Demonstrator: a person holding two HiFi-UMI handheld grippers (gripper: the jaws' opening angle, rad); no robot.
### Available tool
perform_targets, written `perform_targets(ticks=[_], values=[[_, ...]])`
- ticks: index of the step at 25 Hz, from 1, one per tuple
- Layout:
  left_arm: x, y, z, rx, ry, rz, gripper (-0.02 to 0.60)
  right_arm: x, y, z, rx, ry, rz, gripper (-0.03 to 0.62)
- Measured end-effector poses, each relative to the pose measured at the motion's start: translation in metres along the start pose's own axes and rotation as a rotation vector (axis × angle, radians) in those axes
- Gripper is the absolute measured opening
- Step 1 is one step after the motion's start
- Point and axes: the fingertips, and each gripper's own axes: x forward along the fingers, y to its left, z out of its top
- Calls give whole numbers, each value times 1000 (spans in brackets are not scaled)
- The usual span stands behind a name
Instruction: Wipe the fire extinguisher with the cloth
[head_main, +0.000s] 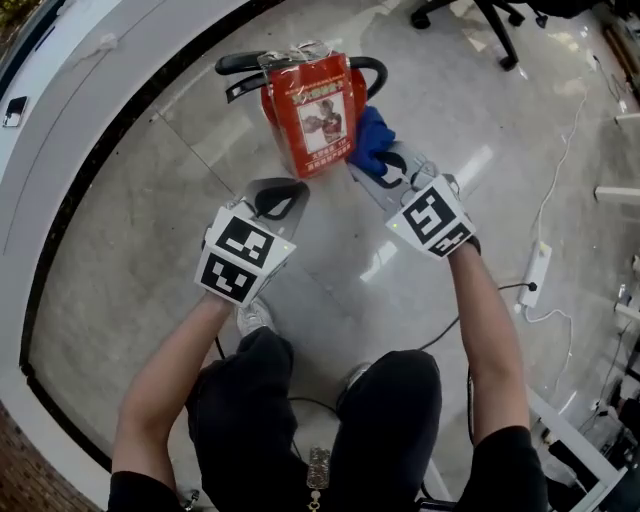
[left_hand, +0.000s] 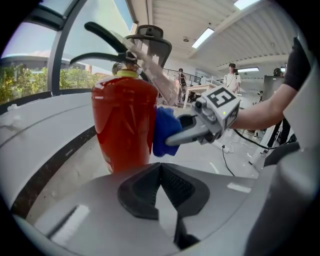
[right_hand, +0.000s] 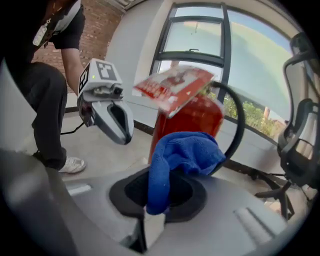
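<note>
A red fire extinguisher (head_main: 310, 110) stands on the floor with a black handle, a black hose and a red tag (right_hand: 172, 85) hanging from its top. My right gripper (head_main: 385, 170) is shut on a blue cloth (head_main: 370, 138) and holds it against the cylinder's right side. The left gripper view shows the cloth (left_hand: 164, 131) pressed to the extinguisher (left_hand: 125, 125). The right gripper view has the cloth (right_hand: 182, 155) bunched between the jaws in front of the cylinder (right_hand: 192, 117). My left gripper (head_main: 275, 198) hovers just short of the extinguisher's near side, shut and holding nothing.
A curved window wall with a dark floor strip (head_main: 60, 200) runs behind and left of the extinguisher. An office chair (head_main: 480, 20) stands at the back right. A white power strip (head_main: 535, 270) with cables lies on the floor at right. My own legs and shoes (head_main: 255, 318) are close below.
</note>
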Motion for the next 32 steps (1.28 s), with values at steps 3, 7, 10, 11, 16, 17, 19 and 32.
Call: perform_targets(ticks=[3,7,10,11,16,17,19,32], values=[[12,11,-21,12,-9,33,6,42,21,-43,-26,38,48,41],[24,20,-56,72,25,51,6,83,37,-104,-69,148,78,41],[26,22,-81,54,55,52,6,107,52,-144,-73,241,121,41],[27,23,-87,46,65,58,6,114,57,-156,-64,269,135,41],[35,20,-110,11,127,71,6,150,95,-195,-27,375,210,41],[37,20,-113,1,137,70,6,157,103,-198,-31,389,225,41],[39,19,-115,-19,140,75,6,165,116,-197,-47,390,246,41],[3,14,-60,31,86,139,6,68,66,-37,-147,82,128,41]])
